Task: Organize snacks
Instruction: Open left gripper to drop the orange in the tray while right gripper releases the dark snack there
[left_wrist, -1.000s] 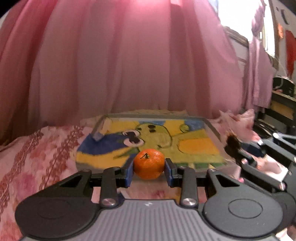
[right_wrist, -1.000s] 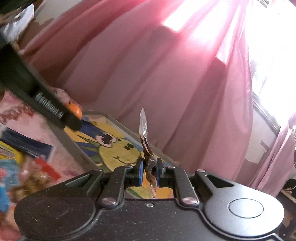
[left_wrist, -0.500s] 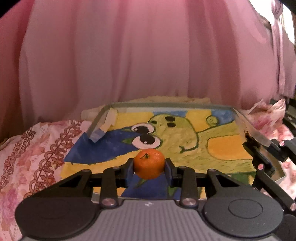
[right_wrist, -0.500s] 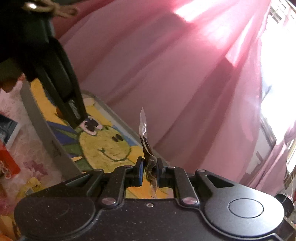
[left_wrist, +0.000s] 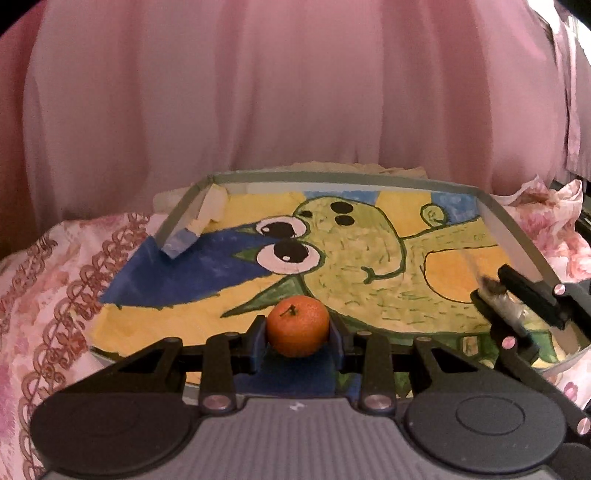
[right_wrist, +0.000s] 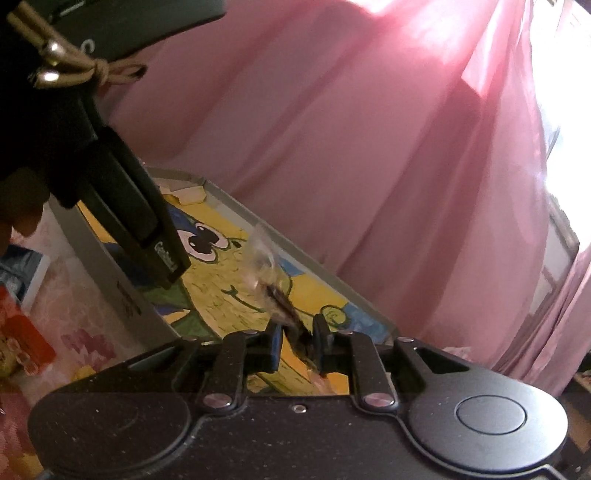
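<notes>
Tangerine (left_wrist: 297, 326) sits clamped between the jaws of our left gripper (left_wrist: 297, 332), stem up, held over the near edge of the tray (left_wrist: 509, 236); we judge it is carried that way so it can be set down on the painted tray floor without rolling. Our right gripper (right_wrist: 297, 341) has its jaws parted, with a small clear-wrapped snack (right_wrist: 275, 295) standing in the gap and leaning against the right finger. It hangs over the tray's right edge, which suggests the wrapper is being let go there.

The wrapper is blurred in both views, so we cannot tell what is inside or whether it touches the tray. More packets (right_wrist: 22, 343) lie outside the tray's left edge, cut off and unreadable. The left gripper's body hides the tray's near rim, and the pink curtain (left_wrist: 295, 110) closes off everything behind.
</notes>
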